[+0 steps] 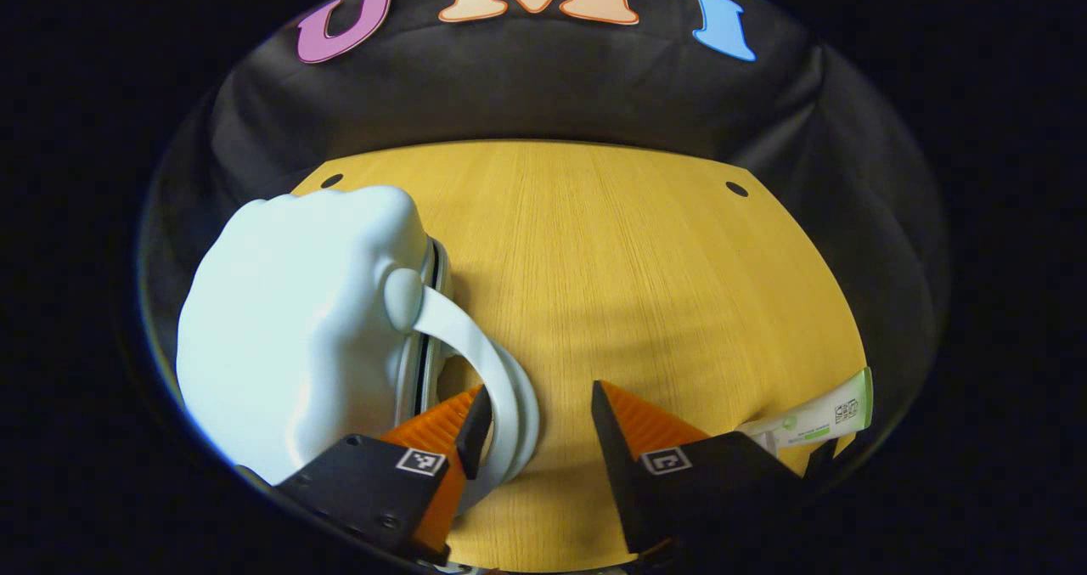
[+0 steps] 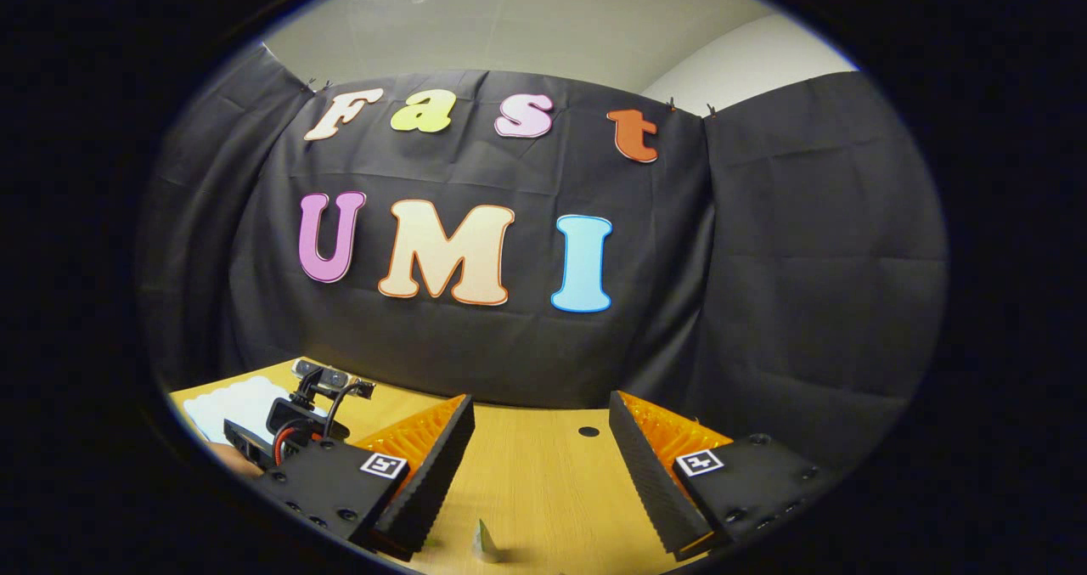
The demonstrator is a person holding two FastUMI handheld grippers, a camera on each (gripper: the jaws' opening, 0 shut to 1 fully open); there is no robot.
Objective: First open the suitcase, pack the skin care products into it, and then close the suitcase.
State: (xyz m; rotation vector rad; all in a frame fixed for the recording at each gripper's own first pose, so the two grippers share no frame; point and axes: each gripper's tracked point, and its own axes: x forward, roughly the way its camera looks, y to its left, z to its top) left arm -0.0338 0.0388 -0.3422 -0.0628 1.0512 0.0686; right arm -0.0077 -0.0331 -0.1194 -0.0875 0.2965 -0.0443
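The pale, rounded suitcase (image 1: 297, 329) lies shut on the left of the wooden table (image 1: 645, 269) in the left gripper view, its white loop handle (image 1: 497, 371) curving toward me. My left gripper (image 1: 537, 405) is open, and the handle sits just inside its left finger; neither finger presses on it. A white and green skin care tube (image 1: 815, 422) lies at the right edge. In the right gripper view my right gripper (image 2: 539, 405) hangs open over the table, holding nothing. A small pale tip of a tube (image 2: 486, 545) shows below it. The suitcase (image 2: 233, 405) and the left gripper (image 2: 297, 426) are at far left.
Black cloth walls close off the back and sides of the table. Small round holes (image 1: 736, 188) mark the table's far corners, one of them (image 2: 588, 431) seen between the right gripper's fingers. Bare wood stretches between the suitcase and the tube.
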